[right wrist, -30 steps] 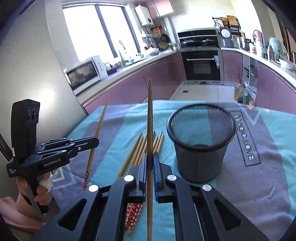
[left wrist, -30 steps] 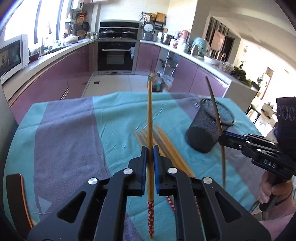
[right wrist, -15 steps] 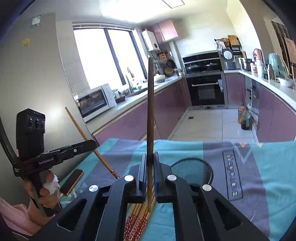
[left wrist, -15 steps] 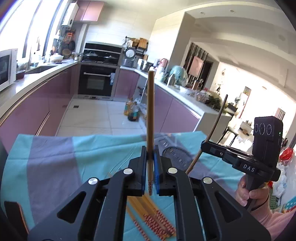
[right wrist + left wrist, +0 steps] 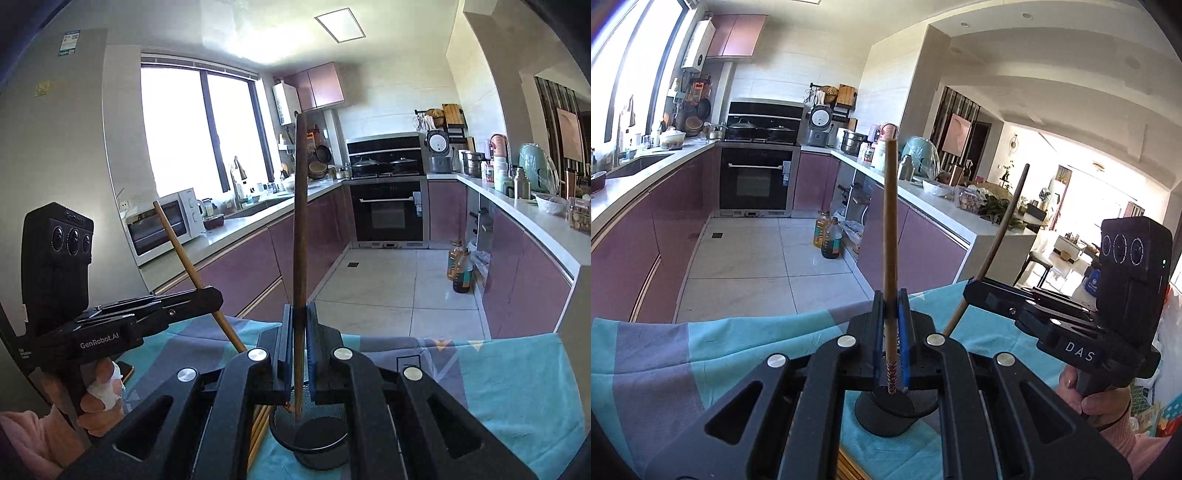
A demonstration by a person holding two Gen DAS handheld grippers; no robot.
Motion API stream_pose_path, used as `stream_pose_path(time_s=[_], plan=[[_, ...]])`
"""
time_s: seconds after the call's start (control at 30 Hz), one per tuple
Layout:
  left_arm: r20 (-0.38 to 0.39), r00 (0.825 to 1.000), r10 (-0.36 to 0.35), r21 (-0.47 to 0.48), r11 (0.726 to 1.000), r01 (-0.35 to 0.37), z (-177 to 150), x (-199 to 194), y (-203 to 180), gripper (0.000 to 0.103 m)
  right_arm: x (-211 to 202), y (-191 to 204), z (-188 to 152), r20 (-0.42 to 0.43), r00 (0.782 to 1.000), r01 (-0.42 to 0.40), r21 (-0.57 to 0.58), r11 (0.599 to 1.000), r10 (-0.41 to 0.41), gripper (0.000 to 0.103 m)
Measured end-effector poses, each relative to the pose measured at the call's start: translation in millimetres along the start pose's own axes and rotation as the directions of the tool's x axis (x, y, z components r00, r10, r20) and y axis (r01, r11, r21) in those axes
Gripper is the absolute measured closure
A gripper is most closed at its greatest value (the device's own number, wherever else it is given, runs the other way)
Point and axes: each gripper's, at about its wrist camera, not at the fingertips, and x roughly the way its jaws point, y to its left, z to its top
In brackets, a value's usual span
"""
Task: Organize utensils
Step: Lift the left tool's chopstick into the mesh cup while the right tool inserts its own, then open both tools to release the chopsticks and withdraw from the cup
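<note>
Both chopsticks [image 5: 889, 236] now raised over the cup [image 5: 314, 439]; right view alone shows loose chopsticks [image 5: 258, 424].

- "DAS" stood in white capitals on the black body of the right tool [image 5: 973, 293] — seen from the left wrist view.
- "GenRobot.AI" stood in white on the black body of the left tool [image 5: 214, 295] — seen from the right wrist view.
- Small white print on that tool's side was too small to read.
- Stickers on the refrigerator [image 5: 70, 42] carried print too blurred to read.
</note>
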Motion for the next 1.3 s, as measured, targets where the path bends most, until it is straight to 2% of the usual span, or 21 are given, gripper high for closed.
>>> stream_pose_path(time_s=[0.13, 0.37, 0.7, 0.8, 0.87, 1.0, 1.13, 1.3], plan=[[-0.085, 0.996, 0.001, 0.016, 1.0, 0.001, -15.1, 30.7, -6.8, 0.095, 22.7, -8.0, -15.1, -0.093, 0.996, 0.008, 0.006, 1.0, -0.007, 0.097], [-0.204, 0.979, 0.013, 0.042, 0.999, -0.005, -41.6, 78.0, -2.2, 0.095, 55.6, -11.2, -32.1, -0.245, 0.969, 0.006, 0.012, 1.0, -0.003, 0.097], [-0.243, 0.97, 0.034, 0.044, 0.999, -0.024, -45.5, 114.3, 13.8, 0.094, 78.9, -21.7, -31.9, -0.273, 0.962, 0.019, 0.056, 0.998, -0.003, 0.096], [-0.244, 0.969, 0.036, 0.044, 0.999, -0.026, -43.5, 121.3, 19.6, 0.091, 83.6, -23.0, -32.3, -0.273, 0.962, 0.025, 0.072, 0.997, -0.005, 0.095], [-0.239, 0.97, 0.036, 0.036, 0.999, -0.028, -47.9, 118.3, 21.7, 0.081, 85.0, -25.2, -32.1, -0.268, 0.963, 0.029, 0.08, 0.996, -0.007, 0.095], [-0.198, 0.978, 0.073, 0.033, 0.997, -0.068, -51.4, 100.8, 29.0, 0.078, 81.2, -26.3, -32.4, -0.251, 0.968, 0.037, 0.091, 0.995, -0.013, 0.088], [-0.129, 0.983, 0.128, 0.024, 0.992, -0.126, -52.3, 65.6, 42.0, 0.065, 62.8, -22.6, -31.6, -0.2, 0.98, 0.037, 0.083, 0.996, -0.02, 0.08], [-0.073, 0.972, 0.222, 0.021, 0.975, -0.221, -61.9, 11.6, 65.5, 0.058, 27.6, -1.2, -33.5, -0.134, 0.989, -0.063, 0.029, 0.998, 0.066, 0.074]])
